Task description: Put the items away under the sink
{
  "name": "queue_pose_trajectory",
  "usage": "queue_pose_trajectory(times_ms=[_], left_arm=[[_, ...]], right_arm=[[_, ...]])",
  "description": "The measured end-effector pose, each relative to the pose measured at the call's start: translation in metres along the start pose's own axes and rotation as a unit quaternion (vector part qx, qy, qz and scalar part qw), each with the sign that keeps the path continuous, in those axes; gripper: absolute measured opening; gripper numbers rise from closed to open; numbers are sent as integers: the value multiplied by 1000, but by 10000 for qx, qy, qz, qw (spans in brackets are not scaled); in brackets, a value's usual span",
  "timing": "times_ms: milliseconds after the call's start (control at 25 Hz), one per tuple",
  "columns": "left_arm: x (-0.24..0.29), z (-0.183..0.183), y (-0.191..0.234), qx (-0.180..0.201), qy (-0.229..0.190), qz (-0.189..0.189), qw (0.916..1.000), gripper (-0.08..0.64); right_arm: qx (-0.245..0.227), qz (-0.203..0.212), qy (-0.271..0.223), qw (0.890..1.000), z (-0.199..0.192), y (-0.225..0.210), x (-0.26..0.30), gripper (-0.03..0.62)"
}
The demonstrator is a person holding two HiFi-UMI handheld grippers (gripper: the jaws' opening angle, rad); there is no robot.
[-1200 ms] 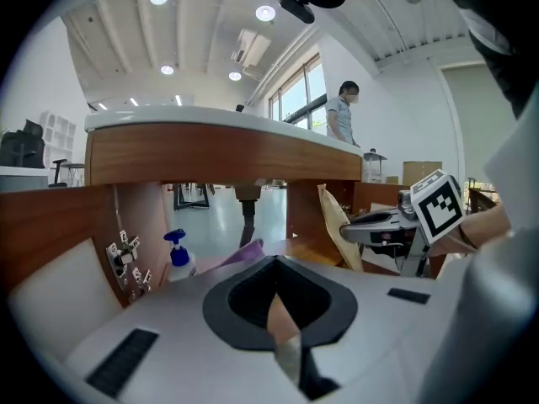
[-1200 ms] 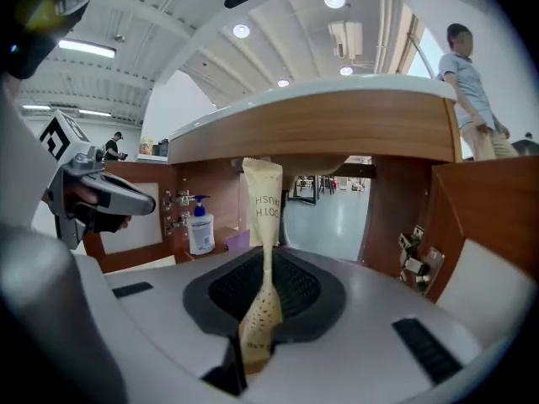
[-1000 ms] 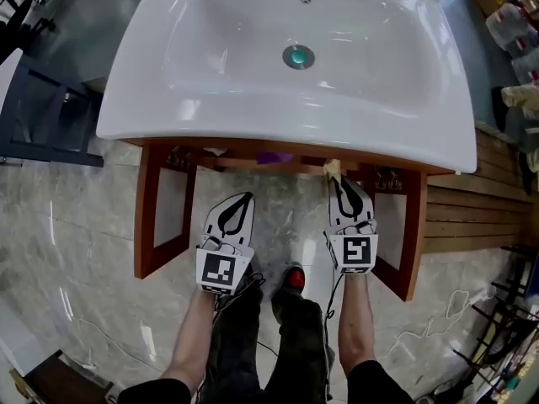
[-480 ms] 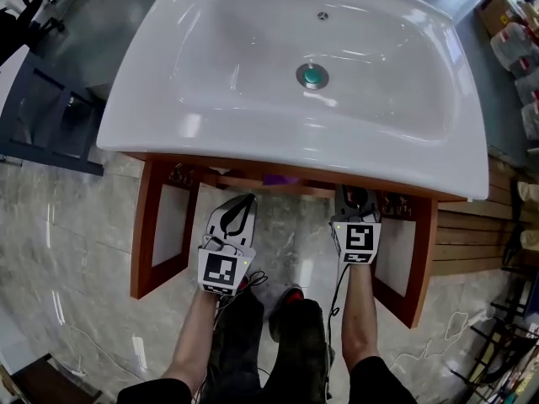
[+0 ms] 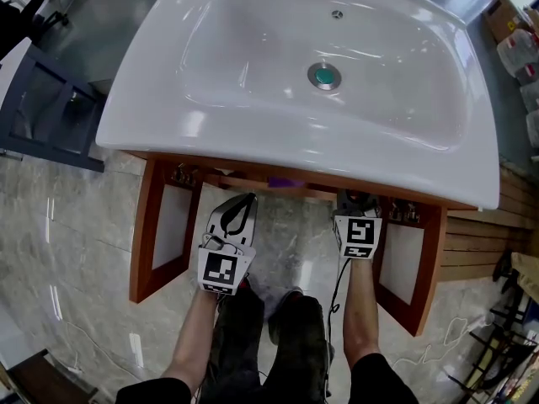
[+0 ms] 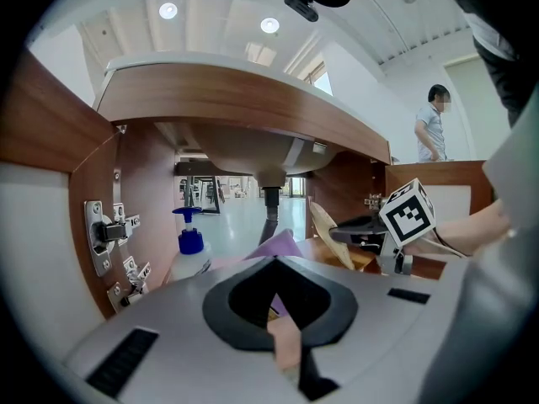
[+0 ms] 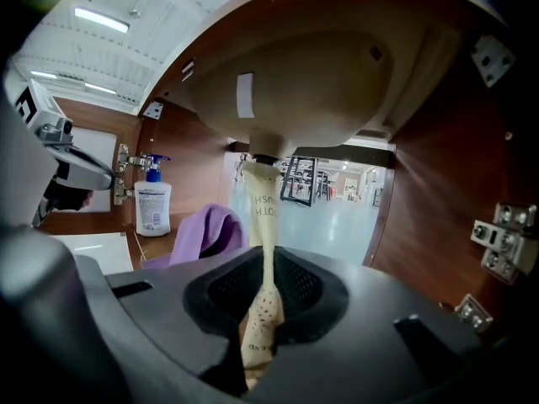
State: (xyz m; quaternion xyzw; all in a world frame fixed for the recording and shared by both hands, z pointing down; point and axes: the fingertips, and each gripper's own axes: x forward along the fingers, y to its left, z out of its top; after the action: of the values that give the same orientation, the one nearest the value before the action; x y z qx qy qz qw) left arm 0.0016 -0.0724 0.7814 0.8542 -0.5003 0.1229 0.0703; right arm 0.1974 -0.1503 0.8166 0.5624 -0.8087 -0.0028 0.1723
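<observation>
Glossy grey marble floor (image 5: pixel 76 259), slatted wood decking (image 5: pixel 473 247) right, ceiling spotlights (image 6: pixel 168 10).

Cabinet opening below the sink (image 5: pixel 253 133): left door (image 5: pixel 156 225) and right door (image 5: pixel 408 263) are swung out, with an open lane over the floor (image 5: pixel 290 230) between them. Headroom inside is capped by the basin underside (image 6: pixel 244 146); drain pipe (image 6: pixel 270 207) drops at centre. Soap bottle (image 6: pixel 189 255) stands by the left wall near the hinges (image 6: pixel 105 230); purple cloth (image 6: pixel 282 247) is heaped mid-shelf. Right of the pipe, the right hand-held gripper (image 6: pixel 347 231) with its toothbrush pack (image 6: pixel 327 236) takes up space; open room toward the right wall (image 7: pixel 429 209).
</observation>
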Motion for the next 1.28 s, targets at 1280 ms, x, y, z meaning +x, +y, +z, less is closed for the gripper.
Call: queue_pose_trajectory(times_ms=[1280], left_arm=[[-60, 117, -36, 349, -45, -240, 9991, 6]], right_arm=[[754, 407, 5, 9963, 94, 13, -102, 98]])
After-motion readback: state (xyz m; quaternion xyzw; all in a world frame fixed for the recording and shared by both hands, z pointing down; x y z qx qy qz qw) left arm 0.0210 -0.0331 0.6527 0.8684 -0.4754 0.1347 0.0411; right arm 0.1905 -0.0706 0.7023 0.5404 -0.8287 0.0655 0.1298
